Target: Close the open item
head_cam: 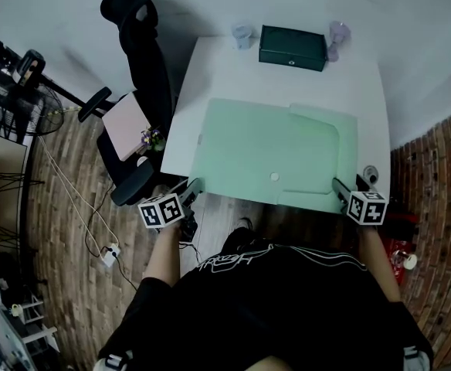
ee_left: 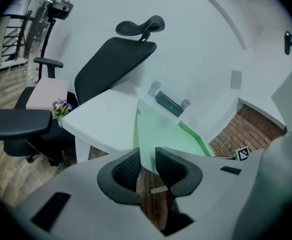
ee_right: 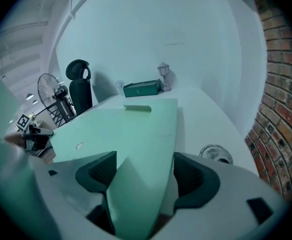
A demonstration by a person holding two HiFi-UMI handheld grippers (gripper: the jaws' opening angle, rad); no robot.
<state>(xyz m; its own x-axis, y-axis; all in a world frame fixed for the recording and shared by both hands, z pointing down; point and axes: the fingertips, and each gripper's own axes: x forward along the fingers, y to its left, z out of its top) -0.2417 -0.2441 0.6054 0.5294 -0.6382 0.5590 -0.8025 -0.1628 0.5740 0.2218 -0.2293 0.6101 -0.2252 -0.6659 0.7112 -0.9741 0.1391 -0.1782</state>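
Head view: a pale green folder (head_cam: 272, 153) lies on the white table (head_cam: 210, 68), its near edge at the table's front. The left gripper (head_cam: 197, 185) has its jaws drawn narrow around the folder's near-left corner, with a gap left between the pads. The right gripper (head_cam: 337, 185) stands spread wide about the near-right corner.

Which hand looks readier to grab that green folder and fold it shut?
Probably left: the left gripper has its jaws narrow around a near corner of the green folder, while the right gripper has its jaws wide around the edge.
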